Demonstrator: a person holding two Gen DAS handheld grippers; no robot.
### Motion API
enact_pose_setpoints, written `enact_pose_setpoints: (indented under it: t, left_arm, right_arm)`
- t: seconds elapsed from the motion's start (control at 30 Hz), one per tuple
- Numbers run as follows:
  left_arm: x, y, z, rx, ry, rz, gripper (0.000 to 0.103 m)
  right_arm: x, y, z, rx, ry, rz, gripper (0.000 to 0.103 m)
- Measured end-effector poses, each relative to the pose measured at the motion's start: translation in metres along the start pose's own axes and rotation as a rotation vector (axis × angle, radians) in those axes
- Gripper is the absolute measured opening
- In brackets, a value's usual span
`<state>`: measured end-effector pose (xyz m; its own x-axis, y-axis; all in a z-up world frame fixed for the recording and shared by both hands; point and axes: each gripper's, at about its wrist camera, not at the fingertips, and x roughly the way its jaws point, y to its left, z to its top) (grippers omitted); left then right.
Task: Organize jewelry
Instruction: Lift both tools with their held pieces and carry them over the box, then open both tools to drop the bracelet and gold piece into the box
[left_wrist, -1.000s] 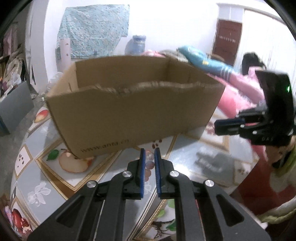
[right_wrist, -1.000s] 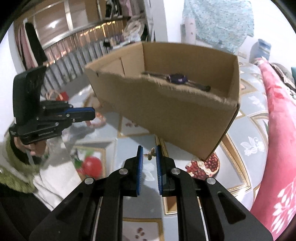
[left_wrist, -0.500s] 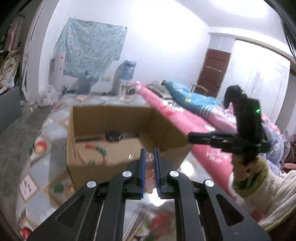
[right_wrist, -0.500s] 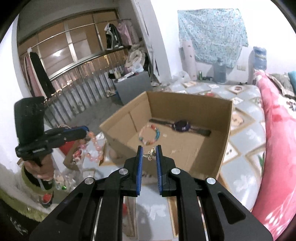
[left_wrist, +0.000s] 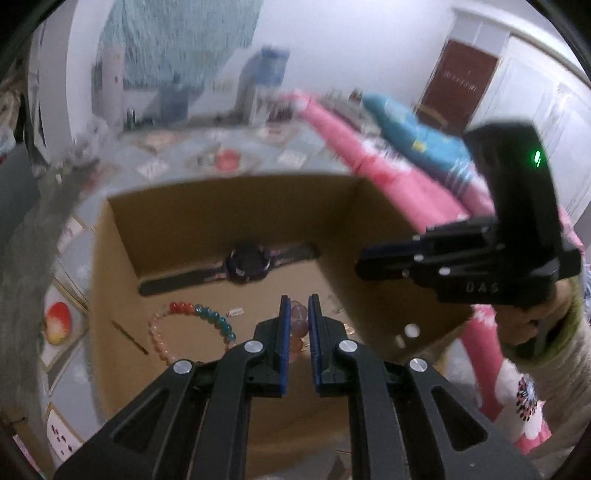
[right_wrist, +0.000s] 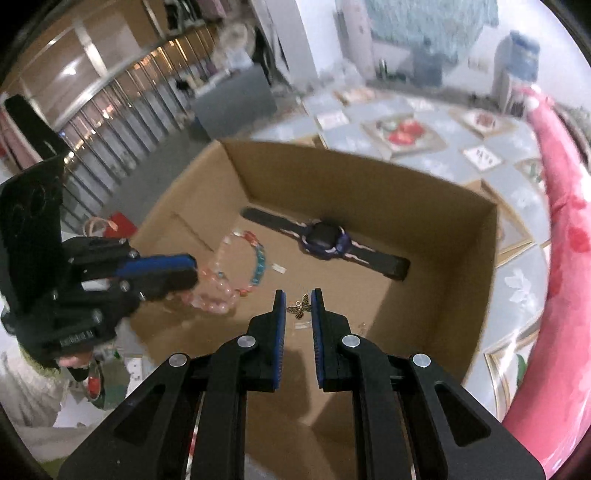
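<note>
cardboard box (right_wrist: 461, 258) sits right under you, left gripper (left_wrist: 297, 317) clamped on pink beads (left_wrist: 298, 325), right gripper (right_wrist: 298, 308) pinching the butterfly charm (right_wrist: 300, 307).

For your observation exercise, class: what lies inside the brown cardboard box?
Inside the brown cardboard box: a dark purple-faced wristwatch along the back wall and a multicoloured bead bracelet. The box floor nearest the cameras is covered by the tongs.

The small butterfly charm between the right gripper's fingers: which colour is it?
Gold butterfly charm; right wrist view.
</note>
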<state>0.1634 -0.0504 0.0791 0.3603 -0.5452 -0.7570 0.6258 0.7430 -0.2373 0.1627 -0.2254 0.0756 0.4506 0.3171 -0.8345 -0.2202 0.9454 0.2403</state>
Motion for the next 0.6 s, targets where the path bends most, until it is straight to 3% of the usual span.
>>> enact_pose_setpoints:
  t: [0.27,0.33,0.43,0.6]
  left_arm:
    - [0.051,0.011,0.007,-0.01,0.197,0.03,0.009]
    - [0.055,0.011,0.007,-0.02,0.218,0.035,0.01]
    - [0.055,0.015,0.008,-0.045,0.228,0.035,0.019]
    - [0.049,0.016,0.007,-0.05,0.21,0.042,0.021]
  right_arm:
    - [0.051,-0.014,0.021,0.041,0.174,-0.021,0.012]
    - [0.059,-0.015,0.023,0.054,0.215,-0.018,0.013]
    - [0.063,-0.013,0.024,0.056,0.228,-0.028,0.013]
    - [0.065,-0.015,0.027,0.066,0.224,-0.031,0.014]
